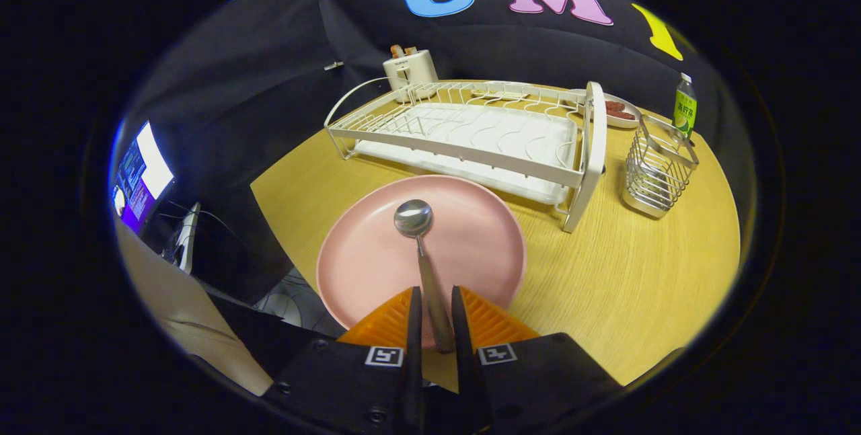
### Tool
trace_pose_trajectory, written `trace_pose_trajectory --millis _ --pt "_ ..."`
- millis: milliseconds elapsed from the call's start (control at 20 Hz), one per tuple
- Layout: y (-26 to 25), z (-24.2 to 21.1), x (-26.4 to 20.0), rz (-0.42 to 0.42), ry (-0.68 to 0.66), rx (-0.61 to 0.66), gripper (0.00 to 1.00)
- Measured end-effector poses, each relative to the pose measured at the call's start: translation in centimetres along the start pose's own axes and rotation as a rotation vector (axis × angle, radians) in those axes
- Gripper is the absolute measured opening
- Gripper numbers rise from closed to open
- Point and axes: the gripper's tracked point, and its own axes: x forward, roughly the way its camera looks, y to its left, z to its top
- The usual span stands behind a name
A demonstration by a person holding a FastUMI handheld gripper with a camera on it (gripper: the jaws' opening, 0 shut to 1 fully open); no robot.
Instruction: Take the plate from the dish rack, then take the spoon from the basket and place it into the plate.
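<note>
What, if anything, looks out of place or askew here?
Nothing stands out. The pink plate lies flat on the table, the spoon lies over it between the gripper fingers, and the dish rack and basket stand upright.

The gripper view rides above the gripper (436, 314), looking forward and down along its fingers, close over the plate (377, 253); the dish rack (471, 139) lies farther off at twelve o'clock.
</note>
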Motion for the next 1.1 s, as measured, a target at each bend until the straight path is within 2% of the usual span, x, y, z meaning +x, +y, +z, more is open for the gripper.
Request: trace_pose_trajectory --millis 100,200,250,400,450,500,550,900,1100 --pt "-0.2 0.2 -0.3 -0.01 -0.007 0.009 0.37" --pt "-0.3 0.8 -1.2 -0.025 -0.009 0.012 0.53" --pt "-0.1 1.2 -1.5 -0.022 -0.013 0.02 0.53" --pt "0.6 3.3 -3.3 -0.023 -0.04 0.037 0.8" --pt "0.5 4.4 -4.1 -0.037 -0.059 0.031 0.85" --pt "0.1 5.4 -4.9 -0.063 -0.079 0.018 0.94" --pt "-0.3 6.7 -5.7 -0.091 -0.107 0.006 0.99" --pt "-2.8 19.0 -14.0 -0.298 -0.407 0.009 0.99" --pt "-4.4 23.7 -18.4 -0.401 -0.518 0.015 0.99"
